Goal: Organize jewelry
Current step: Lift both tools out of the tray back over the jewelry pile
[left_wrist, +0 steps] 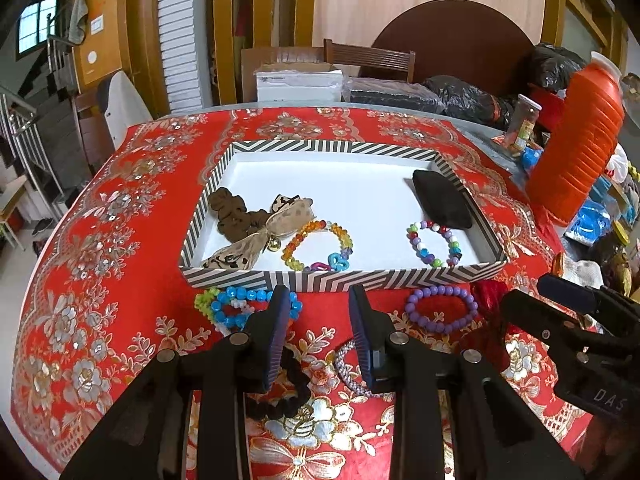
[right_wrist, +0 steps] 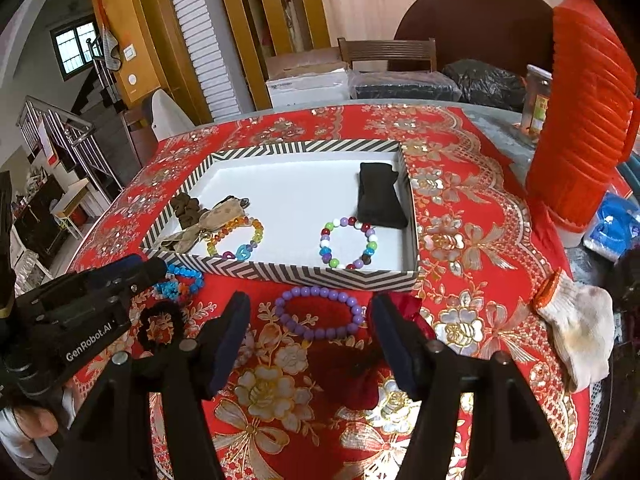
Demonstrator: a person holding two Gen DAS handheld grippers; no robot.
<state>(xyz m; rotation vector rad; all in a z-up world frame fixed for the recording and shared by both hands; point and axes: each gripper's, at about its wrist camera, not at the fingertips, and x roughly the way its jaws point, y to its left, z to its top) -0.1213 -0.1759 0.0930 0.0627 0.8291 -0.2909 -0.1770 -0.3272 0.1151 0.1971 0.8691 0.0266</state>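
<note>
A striped tray (left_wrist: 280,280) (right_wrist: 312,274) holds a brown scrunchie (left_wrist: 232,216), a bow (left_wrist: 260,236), an amber bead bracelet (left_wrist: 316,244), a multicolour bead bracelet (left_wrist: 434,242) (right_wrist: 348,242) and a black pouch (left_wrist: 442,198) (right_wrist: 380,196). In front of it on the cloth lie a blue bracelet (left_wrist: 236,306) (right_wrist: 180,280), a purple bracelet (left_wrist: 440,308) (right_wrist: 320,314), a black scrunchie (left_wrist: 284,396) (right_wrist: 160,326), a silver band (left_wrist: 348,368) and a red scrunchie (right_wrist: 352,376). My left gripper (left_wrist: 320,300) is open and empty. My right gripper (right_wrist: 310,312) is open around the purple bracelet.
A red floral tablecloth (left_wrist: 100,260) covers the table. An orange ribbed jug (left_wrist: 576,140) (right_wrist: 580,120), a jar (left_wrist: 520,124), a white glove (right_wrist: 580,332) and blue packets stand at the right. Boxes and a chair sit behind the table.
</note>
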